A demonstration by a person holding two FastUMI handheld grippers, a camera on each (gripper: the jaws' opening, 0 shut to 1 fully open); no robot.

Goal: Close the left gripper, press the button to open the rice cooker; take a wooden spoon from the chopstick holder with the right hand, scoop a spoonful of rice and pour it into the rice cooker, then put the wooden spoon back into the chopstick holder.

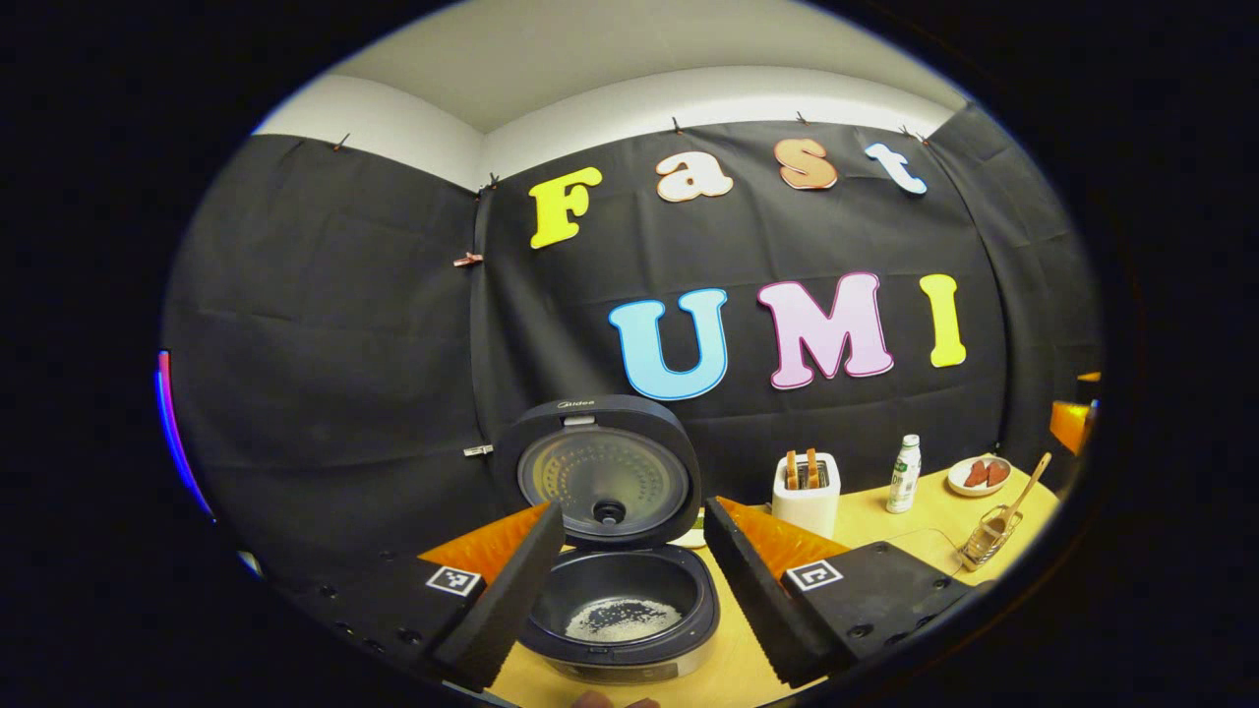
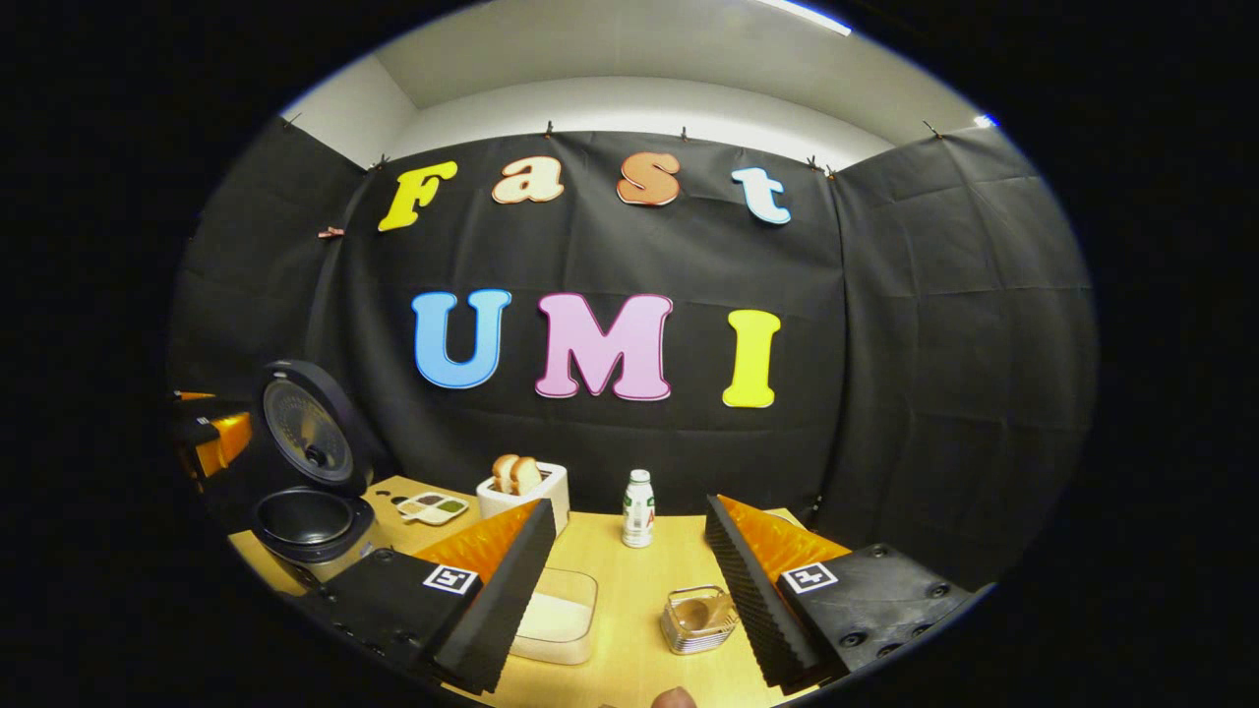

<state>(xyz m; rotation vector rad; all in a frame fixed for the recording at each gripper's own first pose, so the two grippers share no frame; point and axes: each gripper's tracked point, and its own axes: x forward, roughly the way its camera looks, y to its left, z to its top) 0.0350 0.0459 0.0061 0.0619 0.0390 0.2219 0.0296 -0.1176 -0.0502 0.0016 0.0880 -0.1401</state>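
On the table point(image 2: 629, 590): 1 open rice cooker point(image 1: 620, 600), 1 wooden spoon point(image 1: 1028, 484); both grippers point(image 1: 622, 551) point(image 2: 625, 580) gape.

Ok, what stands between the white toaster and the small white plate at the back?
A white plastic bottle with a green label, standing upright, seen in the left gripper view.

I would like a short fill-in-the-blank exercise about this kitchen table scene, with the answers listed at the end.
1. The lid of the rice cooker is ____.
2. The wooden spoon stands in the chopstick ____.
3. Inside the pot of the rice cooker lies a little white ____.
4. The toaster holds ____ slices of bread.

Answers: open; holder; rice; two
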